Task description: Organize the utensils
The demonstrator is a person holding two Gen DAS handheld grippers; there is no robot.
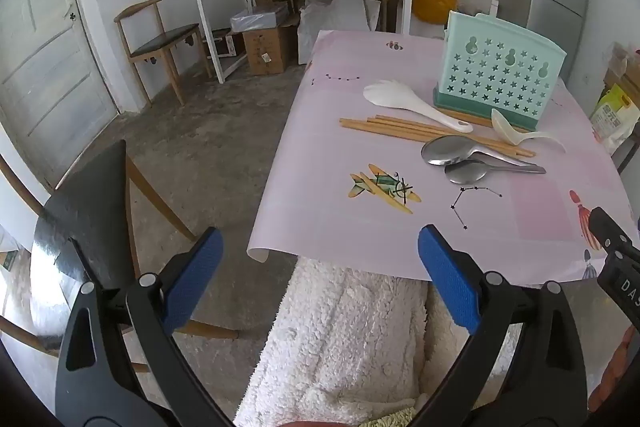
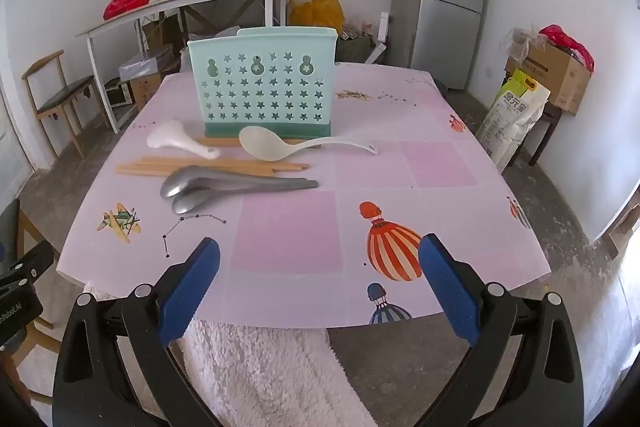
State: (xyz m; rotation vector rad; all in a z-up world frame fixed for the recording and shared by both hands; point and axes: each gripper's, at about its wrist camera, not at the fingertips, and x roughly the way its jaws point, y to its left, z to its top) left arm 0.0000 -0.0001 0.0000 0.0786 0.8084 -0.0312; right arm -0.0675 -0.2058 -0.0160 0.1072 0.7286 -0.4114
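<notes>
The utensils lay in a loose heap on the worktop (image 2: 400, 163), just in front of the mint-green holder (image 2: 262, 83), which stood upright with star cut-outs and a darker base. None was yet in it, so the step in hand looked like the first pick. The two steel spoons (image 2: 224, 187) lay nearest, bowls overlapping and handles side by side; taking the upper one by the free end of its handle would probably be the cleanest start, since a grasp at the bowls risked dragging both. The bamboo chopsticks (image 2: 208, 165) lay flat behind them, partly under the spoons, and would likely roll if nudged. The white rice paddle (image 2: 176, 143) and white ladle (image 2: 288, 147) rested closest to the holder's base. The right tool (image 2: 320, 279) hovered over the worktop's near edge, spread wide and empty; the left tool (image 1: 320, 267) was off the near left corner, equally wide and empty.
</notes>
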